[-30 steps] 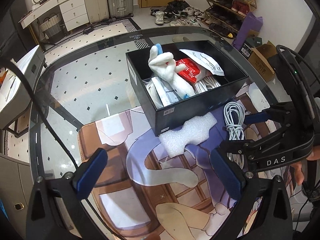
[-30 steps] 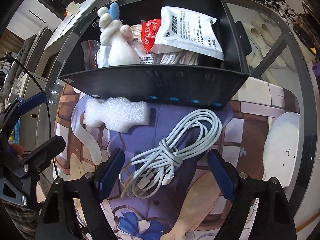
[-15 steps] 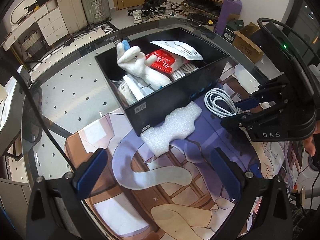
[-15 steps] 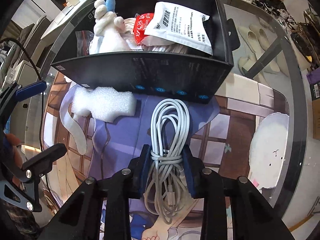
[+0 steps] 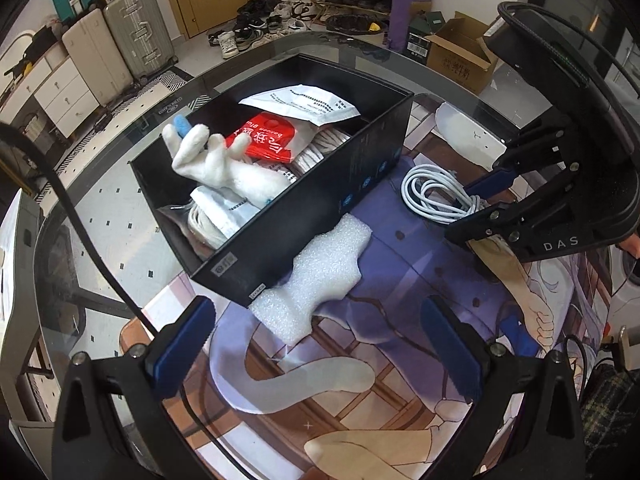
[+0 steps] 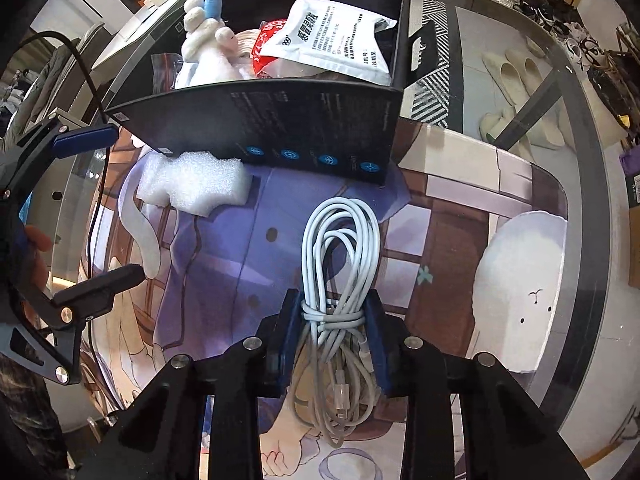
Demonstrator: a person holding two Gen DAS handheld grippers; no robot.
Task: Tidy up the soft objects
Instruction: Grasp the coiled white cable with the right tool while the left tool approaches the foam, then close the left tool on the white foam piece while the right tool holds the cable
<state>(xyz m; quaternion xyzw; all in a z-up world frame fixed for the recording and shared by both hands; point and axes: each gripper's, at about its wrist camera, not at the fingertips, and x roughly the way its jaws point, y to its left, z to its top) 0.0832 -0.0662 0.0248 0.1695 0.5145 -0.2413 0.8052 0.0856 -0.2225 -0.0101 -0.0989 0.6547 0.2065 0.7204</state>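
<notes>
— On the printed mat (image 6: 460, 184), just in front of the black box (image 6: 280, 120), our right gripper (image 6: 334, 320) pinches the coiled white cable (image 6: 340, 248) at its wrapped middle.
— And our left gripper (image 5: 316, 344)?
— Spread wide, holding nothing, above the white foam piece (image 5: 324, 276) that touches the box's near wall; we see the plush toy (image 5: 224, 168) and packets inside

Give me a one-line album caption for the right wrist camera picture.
Right gripper clamps a coiled white charging cable on the printed mat, facing a black box packed with soft items.
</notes>
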